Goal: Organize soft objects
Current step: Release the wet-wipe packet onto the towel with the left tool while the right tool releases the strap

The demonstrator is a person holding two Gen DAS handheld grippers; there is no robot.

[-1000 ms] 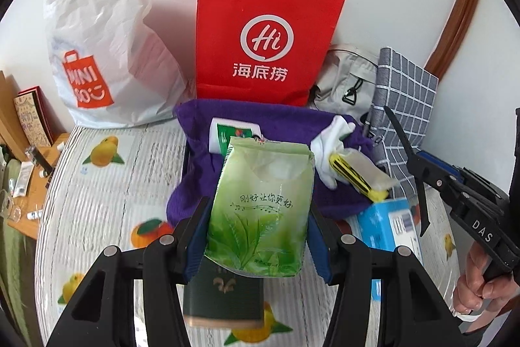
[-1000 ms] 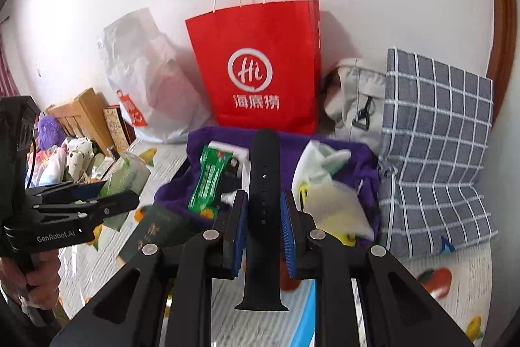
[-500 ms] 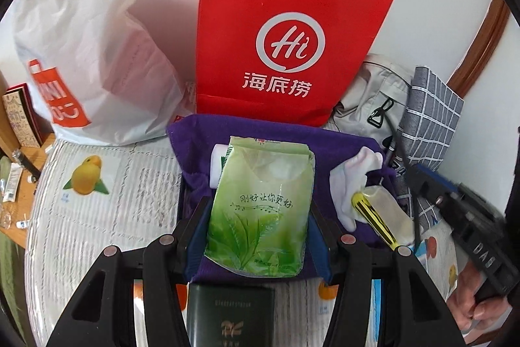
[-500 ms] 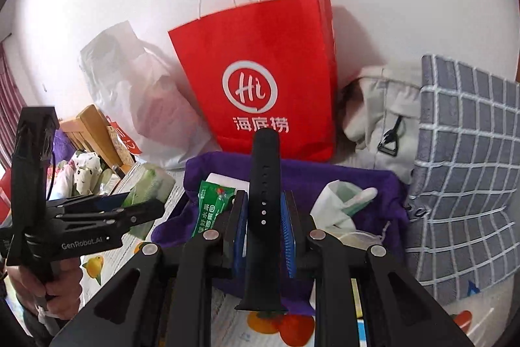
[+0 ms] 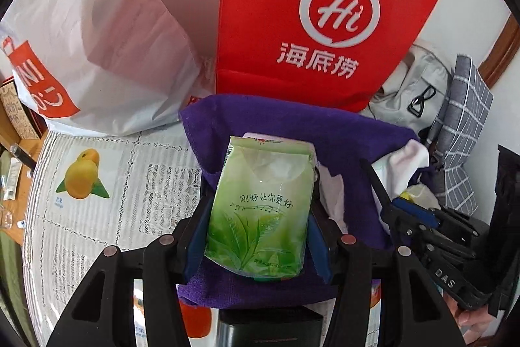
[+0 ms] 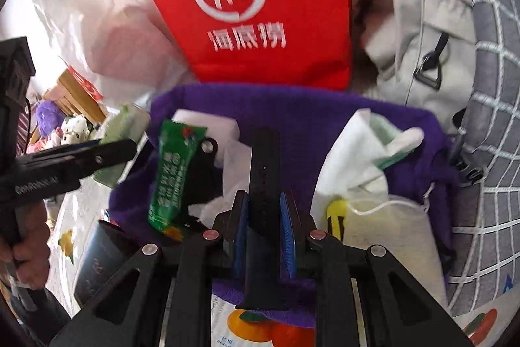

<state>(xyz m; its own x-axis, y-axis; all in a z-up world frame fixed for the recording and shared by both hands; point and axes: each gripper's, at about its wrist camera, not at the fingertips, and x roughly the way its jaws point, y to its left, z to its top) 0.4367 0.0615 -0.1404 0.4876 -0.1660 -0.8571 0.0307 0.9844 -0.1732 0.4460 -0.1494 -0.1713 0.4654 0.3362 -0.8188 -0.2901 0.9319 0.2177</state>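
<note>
My left gripper (image 5: 256, 236) is shut on a green tissue pack (image 5: 260, 210) and holds it over the purple cloth-lined box (image 5: 325, 126). My right gripper (image 6: 263, 230) is shut on a black watch strap (image 6: 263, 191), held upright over the same purple box (image 6: 292, 109). In the box lie a green tube (image 6: 172, 174), white cloth (image 6: 357, 158), a yellow-handled tool (image 6: 334, 213) and a white pouch (image 6: 390, 233). The left gripper with the tissue pack shows at the left of the right wrist view (image 6: 107, 152). The right gripper shows at the right of the left wrist view (image 5: 390, 200).
A red paper bag (image 5: 308, 21) and a white plastic bag (image 5: 97, 38) stand behind the box against the wall. A grey bag (image 6: 416, 54) and a checked cushion (image 6: 487, 119) lie to the right. A dark booklet (image 6: 97, 262) lies on the fruit-print tablecloth (image 5: 97, 184).
Both grippers have moved forward, closer to the purple box and red bag. The tissue pack and strap are now over the box. Both stay shut on their objects.
</note>
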